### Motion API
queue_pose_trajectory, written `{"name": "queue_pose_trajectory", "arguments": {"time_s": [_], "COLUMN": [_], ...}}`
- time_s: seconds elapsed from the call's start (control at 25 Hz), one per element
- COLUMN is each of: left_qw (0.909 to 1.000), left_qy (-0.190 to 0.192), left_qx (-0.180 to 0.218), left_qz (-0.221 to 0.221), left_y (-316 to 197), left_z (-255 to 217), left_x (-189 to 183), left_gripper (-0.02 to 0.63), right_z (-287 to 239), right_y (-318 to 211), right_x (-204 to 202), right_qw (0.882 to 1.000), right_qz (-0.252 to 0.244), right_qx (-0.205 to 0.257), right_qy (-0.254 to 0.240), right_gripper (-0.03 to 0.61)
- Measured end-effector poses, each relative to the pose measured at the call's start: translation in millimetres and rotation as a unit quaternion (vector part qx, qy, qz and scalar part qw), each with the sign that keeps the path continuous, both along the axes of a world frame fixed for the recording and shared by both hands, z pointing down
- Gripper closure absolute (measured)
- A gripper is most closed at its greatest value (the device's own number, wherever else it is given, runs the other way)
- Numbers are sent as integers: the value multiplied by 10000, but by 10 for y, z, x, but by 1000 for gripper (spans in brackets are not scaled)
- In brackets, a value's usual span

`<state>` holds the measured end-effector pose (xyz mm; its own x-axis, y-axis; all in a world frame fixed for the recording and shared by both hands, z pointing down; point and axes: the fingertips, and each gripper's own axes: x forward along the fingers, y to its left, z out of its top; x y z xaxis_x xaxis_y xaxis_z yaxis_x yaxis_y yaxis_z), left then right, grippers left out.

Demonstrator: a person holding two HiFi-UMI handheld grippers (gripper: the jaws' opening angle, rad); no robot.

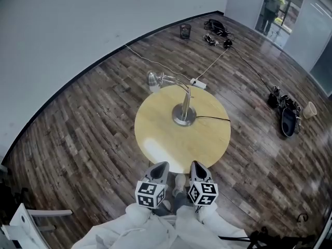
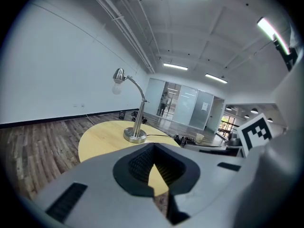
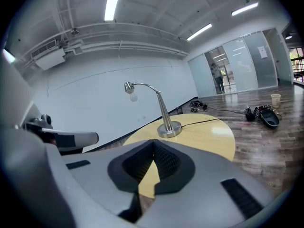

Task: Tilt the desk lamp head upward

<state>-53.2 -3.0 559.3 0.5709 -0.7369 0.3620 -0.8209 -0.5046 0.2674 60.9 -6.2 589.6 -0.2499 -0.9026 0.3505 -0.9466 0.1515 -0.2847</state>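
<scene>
Two grey grippers, the left gripper (image 1: 159, 167) and the right gripper (image 1: 197, 166), are held shut and empty at the near rim of the round pale wooden table (image 1: 155, 139), well apart from the brushed-metal desk lamp (image 1: 184, 113) at its centre; the approach is judged not yet begun, and a reach to the downturned lamp head (image 1: 152, 80) is called for.

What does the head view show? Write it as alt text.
A silver desk lamp stands on a round yellow table, its head pointing down at the far left. The left gripper and right gripper, both shut, hover at the near edge.
</scene>
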Motion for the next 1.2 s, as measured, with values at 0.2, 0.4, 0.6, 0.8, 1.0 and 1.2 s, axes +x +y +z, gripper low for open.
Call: {"name": "queue_pose_trajectory", "arguments": {"time_s": [0.2, 0.4, 0.6, 0.8, 1.0, 1.2], "left_qw": [10000, 9996, 9993, 9993, 9993, 9993], "left_qy": [63, 186, 245, 221, 178, 157], "left_qx": [57, 152, 185, 190, 201, 220], "left_qz": [-25, -124, -191, -243, -258, -274], "left_y": [499, 759, 925, 980, 984, 923], "left_z": [-97, -197, -281, -291, -298, -316], "left_x": [-171, -185, -169, -126, -115, -84], "left_gripper": [614, 614, 614, 614, 614, 614], "right_z": [-126, -291, -446, -561, -599, -603], "right_y": [567, 806, 941, 983, 970, 932], "right_x": [-159, -251, -282, -315, -313, -273], "right_qw": [10000, 9997, 9993, 9977, 9973, 9973], "right_qz": [16, -104, -134, -313, -365, -391], "right_qx": [44, 207, 349, 525, 575, 573], "right_qy": [57, 120, 73, 276, 269, 243], "right_gripper": [569, 569, 569, 569, 569, 569]}}
